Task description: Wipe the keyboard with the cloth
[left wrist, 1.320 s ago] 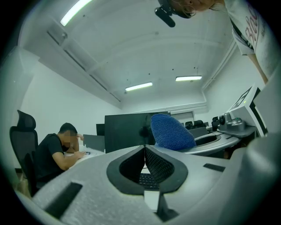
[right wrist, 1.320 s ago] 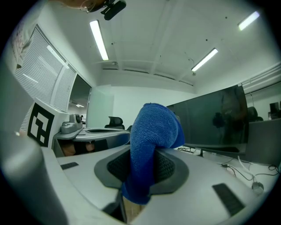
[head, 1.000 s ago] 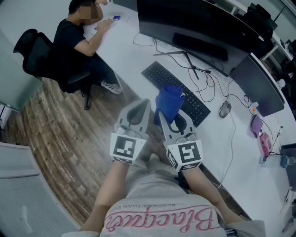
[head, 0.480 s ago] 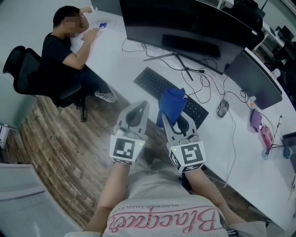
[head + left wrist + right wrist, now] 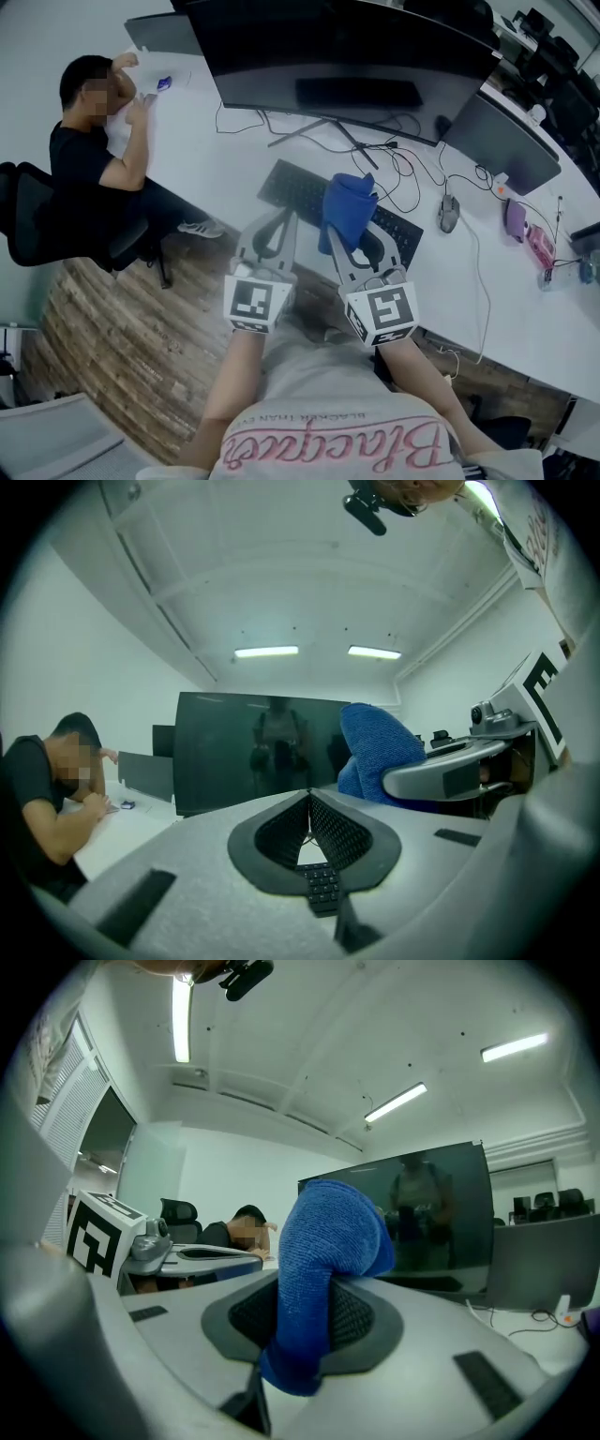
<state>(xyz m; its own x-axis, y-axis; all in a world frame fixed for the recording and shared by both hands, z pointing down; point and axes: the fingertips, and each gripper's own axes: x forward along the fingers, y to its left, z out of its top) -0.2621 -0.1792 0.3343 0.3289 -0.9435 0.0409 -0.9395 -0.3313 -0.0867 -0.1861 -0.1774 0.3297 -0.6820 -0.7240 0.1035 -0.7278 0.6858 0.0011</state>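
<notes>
A black keyboard (image 5: 298, 190) lies on the white desk (image 5: 234, 155) in front of a big monitor. My right gripper (image 5: 337, 234) is shut on a blue cloth (image 5: 349, 202), which stands up from the jaw tips and overlaps the keyboard's middle in the head view. In the right gripper view the cloth (image 5: 323, 1269) bulges out between the jaws. My left gripper (image 5: 284, 217) is beside it, shut and empty, with its tips at the keyboard's near edge. In the left gripper view, a few keyboard keys (image 5: 323, 888) show through the gap in the jaws, and the cloth (image 5: 375, 752) is at the right.
A large dark monitor (image 5: 347, 47) stands behind the keyboard, and a second monitor (image 5: 502, 141) is at the right. A mouse (image 5: 448, 214) and loose cables lie right of the keyboard. A person (image 5: 94, 159) sits at the desk's left end. Small pink items (image 5: 534, 244) lie at far right.
The desk and keyboard have come closer and swung toward the middle of the head view. Both grippers keep their pose, the right one still shut on the cloth.
</notes>
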